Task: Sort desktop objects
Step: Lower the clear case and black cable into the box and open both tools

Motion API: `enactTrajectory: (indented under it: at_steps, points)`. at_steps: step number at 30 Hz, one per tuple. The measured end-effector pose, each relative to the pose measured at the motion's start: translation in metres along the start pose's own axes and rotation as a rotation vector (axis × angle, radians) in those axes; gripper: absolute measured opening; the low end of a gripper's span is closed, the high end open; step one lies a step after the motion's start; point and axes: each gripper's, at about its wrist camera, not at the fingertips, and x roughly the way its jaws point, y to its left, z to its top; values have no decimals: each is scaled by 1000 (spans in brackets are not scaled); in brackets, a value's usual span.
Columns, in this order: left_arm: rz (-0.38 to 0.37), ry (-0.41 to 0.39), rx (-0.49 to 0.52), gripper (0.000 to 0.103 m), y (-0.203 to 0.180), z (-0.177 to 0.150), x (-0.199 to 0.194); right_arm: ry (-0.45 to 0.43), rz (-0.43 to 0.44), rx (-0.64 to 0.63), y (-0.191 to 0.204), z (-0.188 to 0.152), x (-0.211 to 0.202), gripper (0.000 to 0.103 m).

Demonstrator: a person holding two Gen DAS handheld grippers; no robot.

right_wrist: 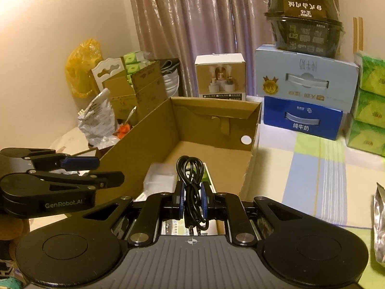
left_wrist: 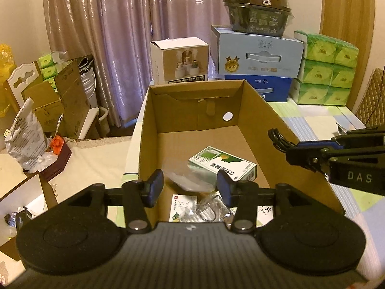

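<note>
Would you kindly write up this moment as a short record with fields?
left tool: open, empty, above the near end of the box
right tool: shut on a coiled black cable
cardboard box: open-topped
inside the box: green and white carton, clear plastic wrapper
behind the box: stacked milk cartons

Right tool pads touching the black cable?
Touching. In the right wrist view the right tool pads clamp the coiled black cable on both sides.
</note>
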Motion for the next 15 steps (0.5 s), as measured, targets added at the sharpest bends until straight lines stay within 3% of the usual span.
enactTrajectory:
  at_steps: [5,7,8,15]
  points:
    - [9,-2,-15,43,2,-1,-4,-16,28,8,2,3,0,15]
    - [12,-2,-20,43,3,-3,-6,-35,27,14,0,4,-4,35]
    - [12,0,-22,43,4,-3,-7,-45,23,21,-2,4,-7,37]
    - [22,-3,-25,47,2,-8,-18,-60,-6,71,-20,0,-29,40]
